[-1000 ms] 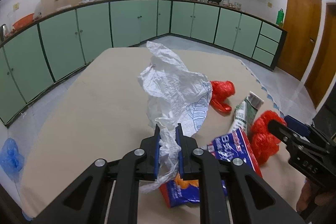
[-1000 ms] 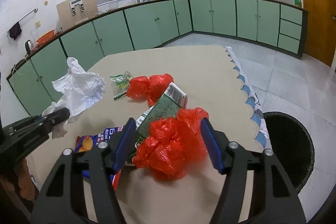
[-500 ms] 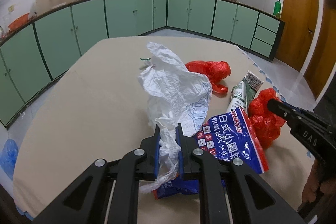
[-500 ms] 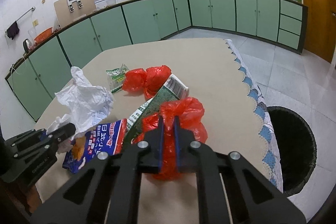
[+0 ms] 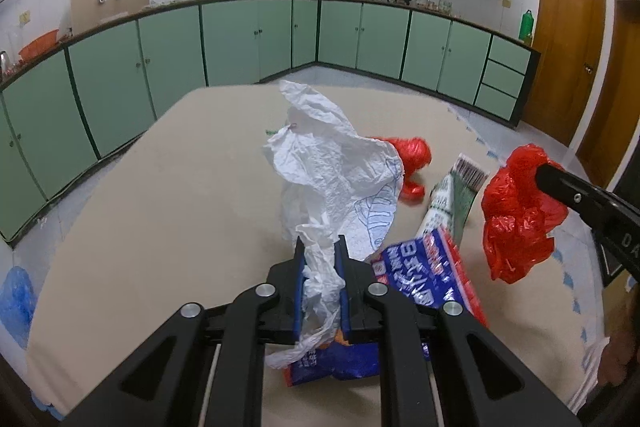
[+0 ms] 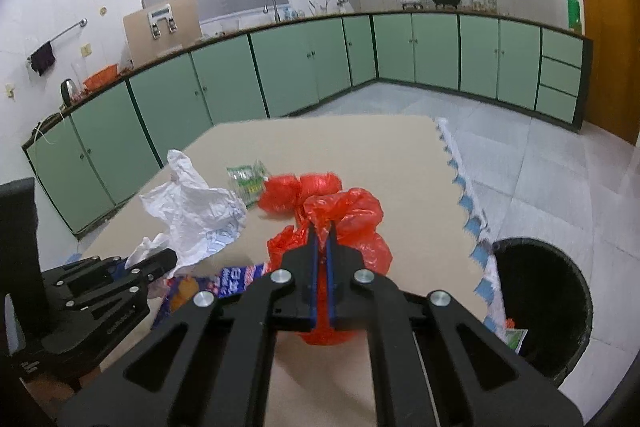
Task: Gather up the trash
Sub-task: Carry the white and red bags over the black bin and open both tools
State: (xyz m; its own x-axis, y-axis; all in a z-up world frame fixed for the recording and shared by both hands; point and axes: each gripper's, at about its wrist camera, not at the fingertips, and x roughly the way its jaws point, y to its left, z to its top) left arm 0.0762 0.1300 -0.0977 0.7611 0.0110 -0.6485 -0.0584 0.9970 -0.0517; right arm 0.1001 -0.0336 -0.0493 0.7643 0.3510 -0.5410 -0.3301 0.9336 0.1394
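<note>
My left gripper (image 5: pixel 320 247) is shut on a crumpled white plastic bag (image 5: pixel 332 175), which stands up above the beige table (image 5: pixel 168 195). My right gripper (image 6: pixel 322 227) is shut on a red plastic bag (image 6: pixel 352 223) and holds it clear of the table; that same red bag (image 5: pixel 516 211) hangs at the right of the left wrist view. On the table lie a blue snack packet (image 5: pixel 424 275), a green-and-white carton (image 5: pixel 452 195), a second red bag (image 5: pixel 412 155) and a small green wrapper (image 6: pixel 246 177).
A black round trash bin (image 6: pixel 544 307) stands on the floor by the table's right edge, with a little litter inside. Green kitchen cabinets (image 5: pixel 240 43) run along the far walls. A blue bag (image 5: pixel 16 295) lies on the floor at left.
My right gripper closed on the red bag and lifted it off the table. The left gripper kept its hold on the white bag and barely moved.
</note>
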